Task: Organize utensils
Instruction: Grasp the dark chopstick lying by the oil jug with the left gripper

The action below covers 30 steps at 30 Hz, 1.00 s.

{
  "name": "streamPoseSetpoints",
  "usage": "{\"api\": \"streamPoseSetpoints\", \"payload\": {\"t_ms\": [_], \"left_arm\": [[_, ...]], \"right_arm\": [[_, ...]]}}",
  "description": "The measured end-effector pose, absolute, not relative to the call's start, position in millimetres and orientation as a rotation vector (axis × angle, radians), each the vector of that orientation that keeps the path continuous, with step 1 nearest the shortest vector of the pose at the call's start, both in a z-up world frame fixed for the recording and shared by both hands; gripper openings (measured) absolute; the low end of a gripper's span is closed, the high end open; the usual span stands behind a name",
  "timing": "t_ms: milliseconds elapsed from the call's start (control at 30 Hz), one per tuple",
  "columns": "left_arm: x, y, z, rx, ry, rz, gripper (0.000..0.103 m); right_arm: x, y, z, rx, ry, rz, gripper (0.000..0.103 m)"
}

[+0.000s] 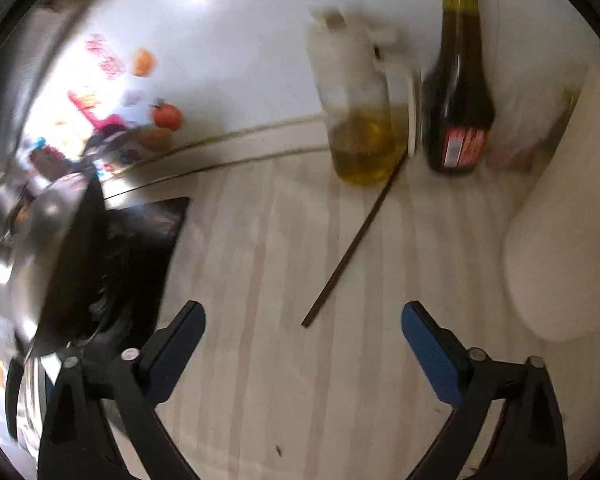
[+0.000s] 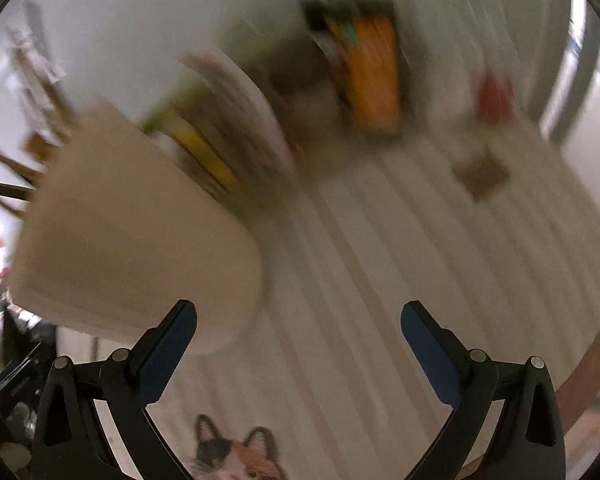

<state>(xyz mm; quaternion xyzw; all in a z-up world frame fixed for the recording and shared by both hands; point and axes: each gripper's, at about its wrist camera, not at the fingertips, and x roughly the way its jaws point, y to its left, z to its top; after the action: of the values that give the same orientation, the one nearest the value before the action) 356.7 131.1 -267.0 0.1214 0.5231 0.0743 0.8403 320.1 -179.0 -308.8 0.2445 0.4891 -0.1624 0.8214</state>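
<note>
Right, both frames are motion-blurred, so detail is limited.

Left gripper (image 1: 303, 316): jaws spread wide, blue pads apart, nothing between them. It hovers over the pale striped wooden countertop (image 1: 260, 260). A single dark brown chopstick (image 1: 354, 246) lies flat on that countertop, just ahead of the gap between the fingers, running diagonally; its far end reaches the base of the clear plastic oil jug with white handle (image 1: 360, 120). Just right of the jug stands a dark glass sauce bottle with red label (image 1: 458, 92), close beside it. Right of the chopstick, a cream cylindrical utensil holder (image 1: 560, 220) fills the frame edge. Left of the chopstick: black stove surface (image 1: 148, 240) with a steel wok (image 1: 44, 232) on it.

Right gripper (image 2: 299, 316): jaws also spread wide, holding nothing. Same cream holder (image 2: 132, 240) sits just ahead-left of the left finger; can't tell if it touches. Dark stick ends (image 2: 4, 188) poke out at its far rim, too blurred to identify. Behind the holder, a blurred orange package (image 2: 374, 76) and other smeared items against the wall. A cat picture (image 2: 236, 456) shows on the countertop between the fingers, near the bottom edge.
</note>
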Motion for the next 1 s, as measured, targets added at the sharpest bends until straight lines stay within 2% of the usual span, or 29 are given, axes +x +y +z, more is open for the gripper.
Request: {"api": "streamPoseSetpoints", "payload": {"t_ms": [133, 233, 300, 400, 500, 567, 633, 733, 1000], "left_arm": [[385, 130, -303, 0.318, 1.143, 0.096, 0.074], [404, 127, -318, 0.323, 1.172, 0.044, 0.073], [414, 124, -325, 0.324, 1.193, 0.006, 0.066], [423, 117, -332, 0.332, 1.211, -0.037, 0.065], [430, 113, -336, 0.344, 1.221, -0.067, 0.055], [434, 113, -339, 0.338, 1.237, -0.081, 0.033], [436, 113, -340, 0.319, 1.255, -0.092, 0.021], [439, 116, -339, 0.292, 1.258, -0.101, 0.008], [430, 127, -338, 0.206, 1.282, -0.111, 0.006]], "right_arm": [[316, -182, -337, 0.558, 1.070, -0.401, 0.103], [317, -184, -346, 0.562, 1.077, -0.421, 0.103], [321, -184, -352, 0.566, 1.103, -0.419, 0.103], [325, -180, -354, 0.560, 1.121, -0.427, 0.103], [326, -181, -355, 0.563, 1.126, -0.436, 0.103], [327, -180, -354, 0.559, 1.129, -0.438, 0.103], [329, -180, -352, 0.547, 1.133, -0.438, 0.103], [329, -179, -351, 0.533, 1.138, -0.437, 0.103], [330, -178, -341, 0.514, 1.133, -0.449, 0.103]]}}
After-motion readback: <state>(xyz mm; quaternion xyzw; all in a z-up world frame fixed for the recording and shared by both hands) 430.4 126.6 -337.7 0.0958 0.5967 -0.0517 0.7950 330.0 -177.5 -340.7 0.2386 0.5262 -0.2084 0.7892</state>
